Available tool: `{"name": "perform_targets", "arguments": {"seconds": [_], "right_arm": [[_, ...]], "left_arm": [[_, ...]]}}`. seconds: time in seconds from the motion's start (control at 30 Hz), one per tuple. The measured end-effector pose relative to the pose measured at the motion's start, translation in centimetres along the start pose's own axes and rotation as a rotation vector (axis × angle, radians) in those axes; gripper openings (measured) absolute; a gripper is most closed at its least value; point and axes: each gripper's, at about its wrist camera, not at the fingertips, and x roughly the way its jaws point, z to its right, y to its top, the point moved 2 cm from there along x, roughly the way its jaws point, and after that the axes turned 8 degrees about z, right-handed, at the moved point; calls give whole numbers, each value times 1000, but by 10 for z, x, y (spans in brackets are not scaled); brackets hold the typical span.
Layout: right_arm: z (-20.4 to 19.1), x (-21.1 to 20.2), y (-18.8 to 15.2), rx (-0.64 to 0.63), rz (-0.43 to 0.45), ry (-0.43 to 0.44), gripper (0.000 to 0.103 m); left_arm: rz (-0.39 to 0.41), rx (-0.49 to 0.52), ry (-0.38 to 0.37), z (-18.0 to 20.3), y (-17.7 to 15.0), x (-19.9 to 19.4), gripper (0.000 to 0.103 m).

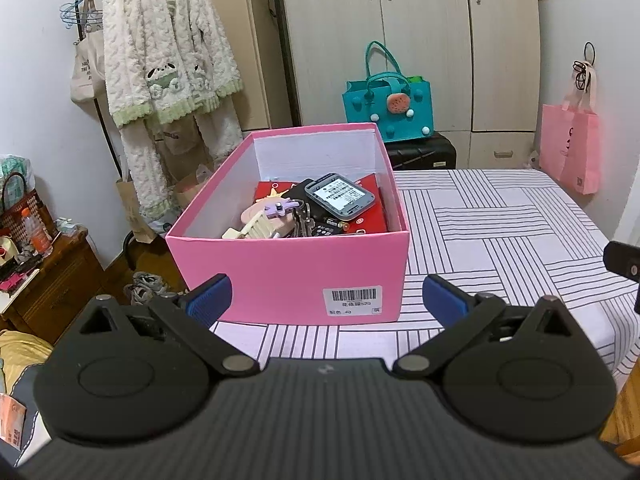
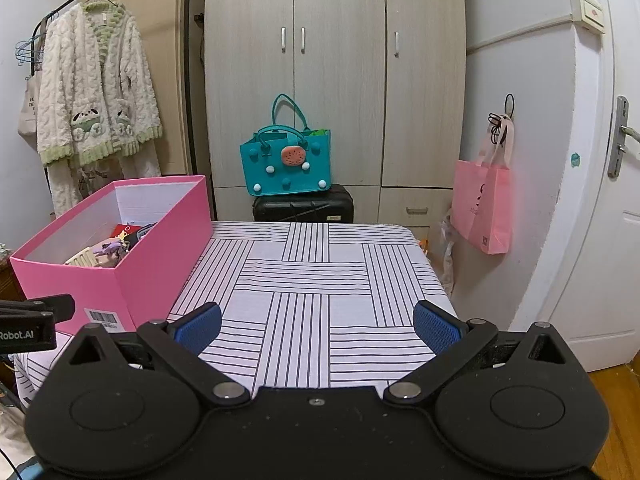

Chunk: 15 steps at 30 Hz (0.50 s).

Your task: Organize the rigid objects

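Robe: a cream and green fleece robe (image 1: 168, 52) hangs on a rack at my far left, against the wall.
Pink box: the open pink box (image 1: 288, 276) sits on the striped tablecloth (image 1: 500, 240), its barcode label facing me.
Box contents: inside I see a grey handheld device (image 1: 340, 196) lying on a red packet (image 1: 370, 210), with a bunch of keys (image 1: 302, 220) and a cream comb-like piece (image 1: 256, 228) beside them.
Left gripper: my left gripper (image 1: 325, 300) hangs just before the box's near wall, blue pads spread wide, holding nothing.
Right gripper: my right gripper (image 2: 318, 326) hovers over bare striped cloth to the right of the box, jaws wide apart, nothing between them.
Background: a teal tote (image 2: 286, 164) rests on a black suitcase (image 2: 304, 206); a pink bag (image 2: 482, 208) hangs at right.
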Motion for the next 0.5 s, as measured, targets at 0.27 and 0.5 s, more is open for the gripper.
{"name": "perform_targets", "arguments": {"seconds": [0.27, 0.5], "right_arm": [[0, 0, 0, 0, -1, -1, 103], [-1, 0, 0, -3, 0, 1, 103]], "left_arm": [[5, -15, 7, -1, 0, -1, 103], [5, -14, 12, -1, 0, -2, 103]]}}
